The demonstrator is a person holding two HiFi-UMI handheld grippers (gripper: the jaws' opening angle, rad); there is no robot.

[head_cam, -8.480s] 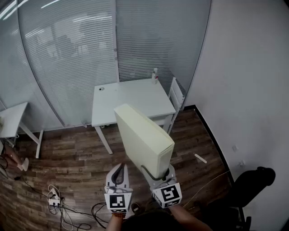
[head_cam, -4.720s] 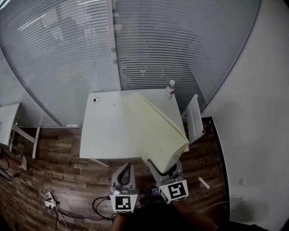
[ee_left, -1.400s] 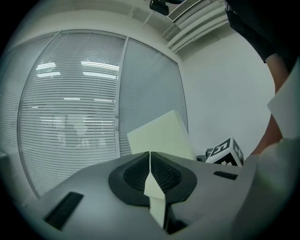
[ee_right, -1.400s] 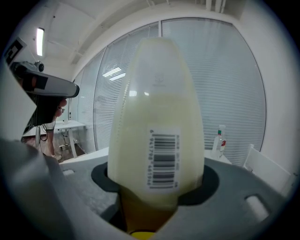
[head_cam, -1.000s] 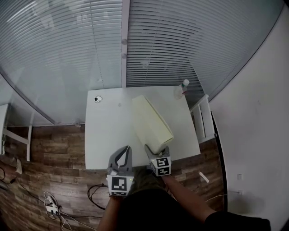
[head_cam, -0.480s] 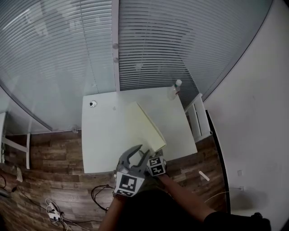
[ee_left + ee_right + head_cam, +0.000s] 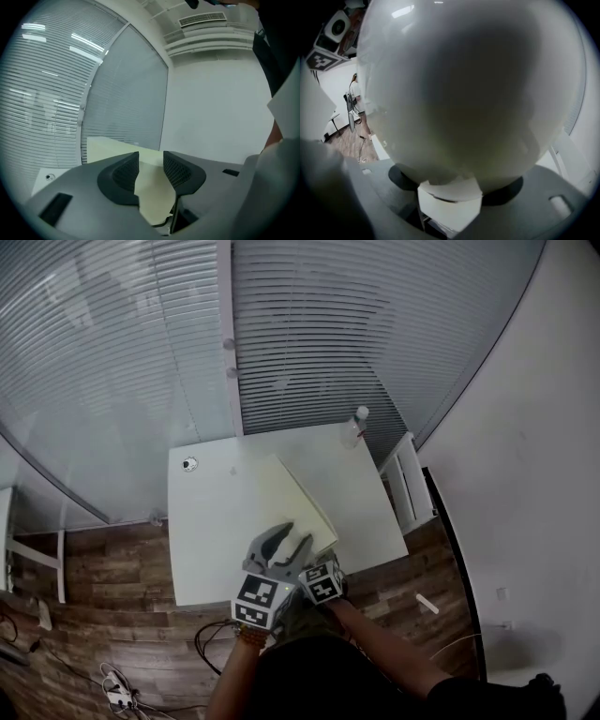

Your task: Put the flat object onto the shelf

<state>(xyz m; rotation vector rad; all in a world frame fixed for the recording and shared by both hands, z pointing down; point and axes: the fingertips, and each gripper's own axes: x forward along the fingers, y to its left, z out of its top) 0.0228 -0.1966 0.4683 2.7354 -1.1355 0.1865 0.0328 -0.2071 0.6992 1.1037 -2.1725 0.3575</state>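
We found the left gripper with its jaws standing well apart; they had just been opening, and nothing was pinched in them. In the left gripper view the mesh-faced pads were clear of everything, and through the gap we saw only the cream flat box lying beyond them. This gripper pointed roughly level, toward the far wall, and sat at the near left side of the box with its marker cube facing up at us.

The right gripper was spread wide as well, its jaws having just opened further. In the right gripper view the near end of the flat box filled almost the whole picture and sat between the jaws. The dark pads lay close against its two sides, and we could make out no gap there. This gripper tilted downward at the box's near end.

The two grippers were just beside each other at the near edge of the tabletop. Both forearms reached in from below in the head view, the right one bare past a dark sleeve.

The flat box lay on the tabletop, running diagonally from the grippers toward the far side. A bottle stood at the far right corner, well apart from the box. A white rack stood just beside the tabletop's right edge.
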